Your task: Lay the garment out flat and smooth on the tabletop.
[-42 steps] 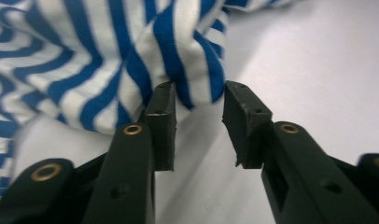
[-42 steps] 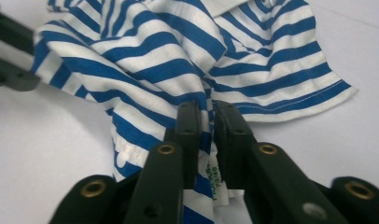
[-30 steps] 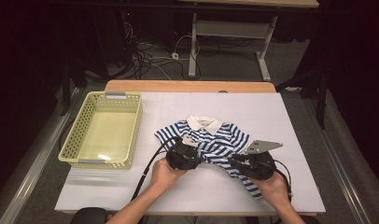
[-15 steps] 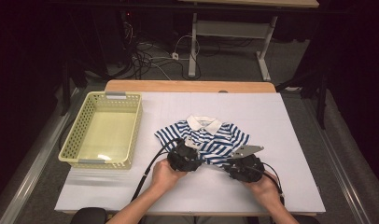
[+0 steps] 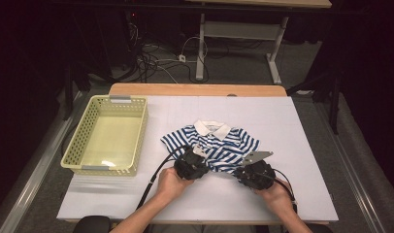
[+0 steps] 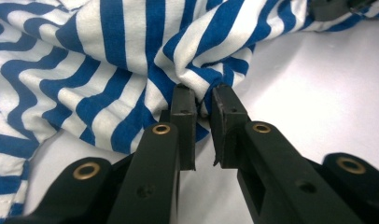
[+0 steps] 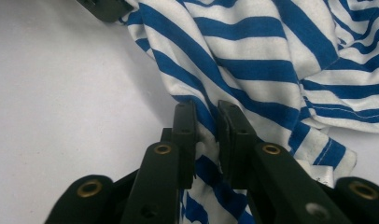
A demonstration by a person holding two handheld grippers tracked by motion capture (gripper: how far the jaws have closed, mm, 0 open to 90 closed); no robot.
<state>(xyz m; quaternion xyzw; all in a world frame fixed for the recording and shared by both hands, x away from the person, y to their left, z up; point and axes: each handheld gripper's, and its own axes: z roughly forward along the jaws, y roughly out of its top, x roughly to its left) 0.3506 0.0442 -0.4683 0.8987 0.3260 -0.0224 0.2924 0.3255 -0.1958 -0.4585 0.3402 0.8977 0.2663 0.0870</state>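
A small blue-and-white striped polo shirt (image 5: 219, 143) with a white collar lies flat on the white table, collar away from me. Both grippers sit at its near hem. My left gripper (image 5: 199, 158) holds the hem's left part. In the left gripper view its jaws (image 6: 204, 91) have just been closing and pinch a bunched fold of the striped cloth (image 6: 131, 70). My right gripper (image 5: 244, 170) is at the hem's right part. Its jaws (image 7: 207, 109) have also just been closing, and striped fabric (image 7: 271, 60) is squeezed between the pads.
A yellow plastic basket (image 5: 140, 131) stands on the table's left side with nothing in it. Bare white tabletop (image 5: 292, 131) lies to the right of the shirt and behind it. The table's wooden far edge (image 5: 195, 90) runs across the back.
My right gripper has come down and leftward onto the shirt's hem. The left gripper has stayed at the hem.
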